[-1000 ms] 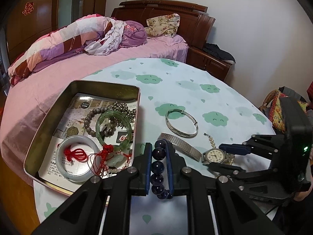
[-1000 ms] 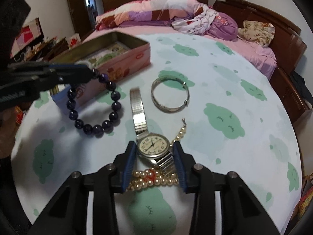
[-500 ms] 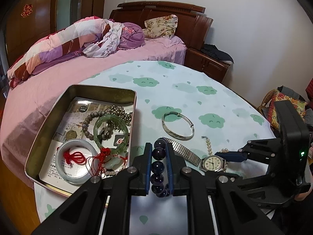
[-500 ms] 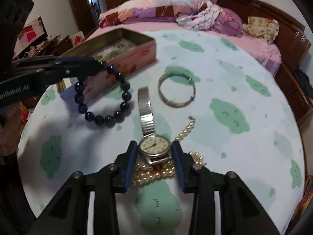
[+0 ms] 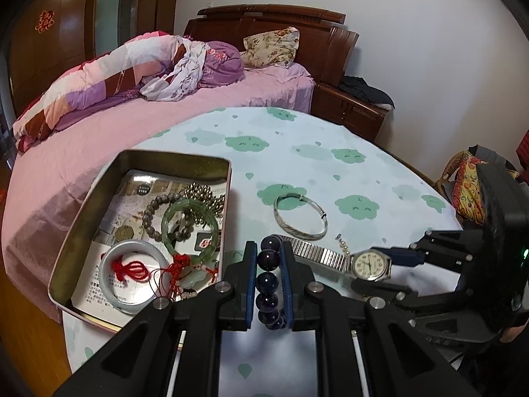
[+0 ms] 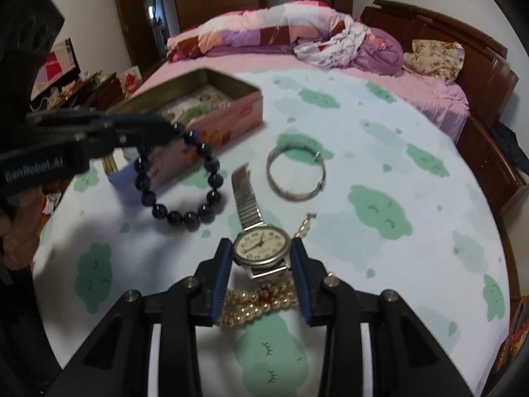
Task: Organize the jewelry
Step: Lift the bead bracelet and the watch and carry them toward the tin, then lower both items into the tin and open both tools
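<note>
My left gripper (image 5: 268, 258) is shut on a dark purple bead bracelet (image 5: 267, 281), which hangs in the air beside the tin in the right wrist view (image 6: 185, 185). My right gripper (image 6: 261, 258) is shut on a silver wristwatch (image 6: 259, 248), lifted off the cloth with its metal strap trailing; it also shows in the left wrist view (image 5: 370, 264). The open tin box (image 5: 82, 228) at the left holds a green jade bangle (image 5: 190, 225), a pale bangle (image 5: 134, 276) with red cord, and bead bracelets. A silver bangle (image 5: 299, 218) lies on the tablecloth.
A pearl necklace (image 6: 261, 301) lies on the round table's cloud-print cloth (image 5: 330, 165) under my right gripper. A pink bed (image 5: 132, 106) with a quilt stands beyond the table, and a wooden nightstand (image 5: 350, 112) is at the back right.
Both grippers have risen. The watch has come up off the pearls and cloth, and the purple bracelet has lifted higher beside the tin.
</note>
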{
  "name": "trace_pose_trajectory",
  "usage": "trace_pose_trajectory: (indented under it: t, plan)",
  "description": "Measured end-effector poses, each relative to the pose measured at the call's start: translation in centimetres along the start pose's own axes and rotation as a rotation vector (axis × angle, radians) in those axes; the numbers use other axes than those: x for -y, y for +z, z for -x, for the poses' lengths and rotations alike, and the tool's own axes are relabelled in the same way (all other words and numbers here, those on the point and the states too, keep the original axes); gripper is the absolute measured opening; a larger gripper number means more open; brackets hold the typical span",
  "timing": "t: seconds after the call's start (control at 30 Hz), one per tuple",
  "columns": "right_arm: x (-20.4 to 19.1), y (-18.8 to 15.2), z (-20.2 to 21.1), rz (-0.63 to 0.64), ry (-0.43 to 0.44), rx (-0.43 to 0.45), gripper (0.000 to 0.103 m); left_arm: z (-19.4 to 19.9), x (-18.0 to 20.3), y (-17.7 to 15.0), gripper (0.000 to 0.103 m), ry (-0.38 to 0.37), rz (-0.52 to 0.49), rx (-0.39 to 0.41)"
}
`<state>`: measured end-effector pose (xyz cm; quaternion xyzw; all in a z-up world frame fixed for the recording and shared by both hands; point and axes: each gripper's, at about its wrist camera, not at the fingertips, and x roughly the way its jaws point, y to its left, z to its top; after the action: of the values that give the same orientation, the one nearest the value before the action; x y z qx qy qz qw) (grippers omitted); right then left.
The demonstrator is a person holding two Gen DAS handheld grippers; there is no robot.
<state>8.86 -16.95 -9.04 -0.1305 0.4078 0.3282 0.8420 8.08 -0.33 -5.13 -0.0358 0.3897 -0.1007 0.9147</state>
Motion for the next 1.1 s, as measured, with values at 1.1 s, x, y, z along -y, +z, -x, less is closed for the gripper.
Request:
trace_pose_trajectory:
  t: [1.1]
  plan:
    - [-4.3,11.7,3.5,0.092,0.024,0.252,0.038,5.9,-8.3,5.8,0.013,0.178,0.062,0.163]
